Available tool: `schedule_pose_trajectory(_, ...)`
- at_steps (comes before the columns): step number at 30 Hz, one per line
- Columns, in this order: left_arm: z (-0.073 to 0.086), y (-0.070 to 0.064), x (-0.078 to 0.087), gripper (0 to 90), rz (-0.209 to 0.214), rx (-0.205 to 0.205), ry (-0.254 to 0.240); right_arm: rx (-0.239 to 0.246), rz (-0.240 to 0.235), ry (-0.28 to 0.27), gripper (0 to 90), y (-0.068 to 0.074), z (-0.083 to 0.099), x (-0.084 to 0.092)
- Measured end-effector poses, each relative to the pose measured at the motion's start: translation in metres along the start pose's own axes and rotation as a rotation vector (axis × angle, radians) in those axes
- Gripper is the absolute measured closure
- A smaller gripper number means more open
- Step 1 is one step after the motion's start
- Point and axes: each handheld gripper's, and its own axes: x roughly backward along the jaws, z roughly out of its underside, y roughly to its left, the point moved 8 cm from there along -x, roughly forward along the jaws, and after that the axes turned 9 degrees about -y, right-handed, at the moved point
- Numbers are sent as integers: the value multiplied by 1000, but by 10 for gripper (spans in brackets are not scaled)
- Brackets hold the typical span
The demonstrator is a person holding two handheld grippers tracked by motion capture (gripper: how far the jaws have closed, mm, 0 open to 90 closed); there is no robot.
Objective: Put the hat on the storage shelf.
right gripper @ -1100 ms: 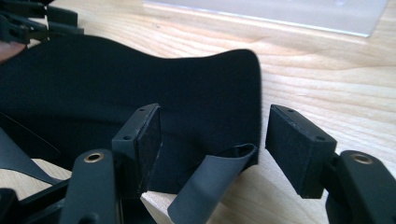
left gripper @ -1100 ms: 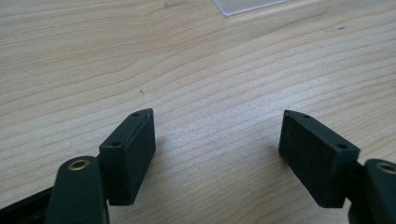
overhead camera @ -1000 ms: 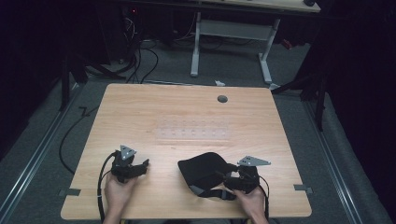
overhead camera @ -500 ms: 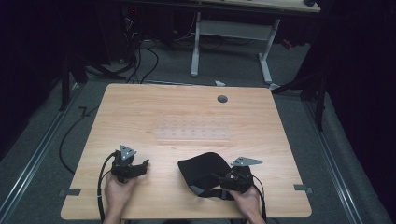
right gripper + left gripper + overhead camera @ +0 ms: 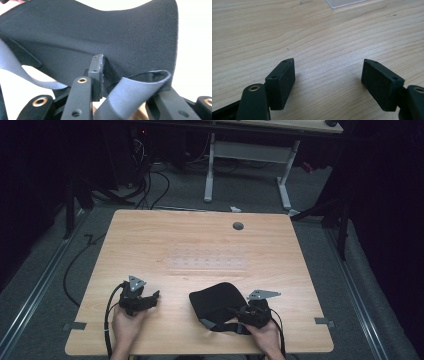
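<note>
Cloth (image 5: 216, 301) at table's (image 5: 200, 245) 5 o'clock: right gripper (image 5: 120, 82) has just been closing on its edge; pinch fully before lifting. Left gripper (image 5: 328, 82) gapes empty.

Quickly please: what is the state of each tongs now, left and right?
Left tongs: open, nothing between them, over the light wooden table.
Right tongs: jaws have just been closing, pinching the edge of the black fabric eye mask.

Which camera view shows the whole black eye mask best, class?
The high view: the black eye mask lies whole on the table, near the front edge, with the right gripper at its right end. The right gripper view gives a close look at its fabric and strap between the jaws. The left gripper view looks at bare wood.
</note>
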Motion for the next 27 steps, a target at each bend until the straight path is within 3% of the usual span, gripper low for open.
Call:
schedule_pose_trajectory(17,0,0,0,275,0,-2,-1,-48,-93,-52,839,8,-5,7)
schedule_pose_trajectory(22,0,0,0,275,1,-2,-1,-38,-100,-59,848,11,-9,10)
schedule_pose_trajectory(27,0,0,0,275,4,-5,2,1,-92,-74,851,15,-17,14)
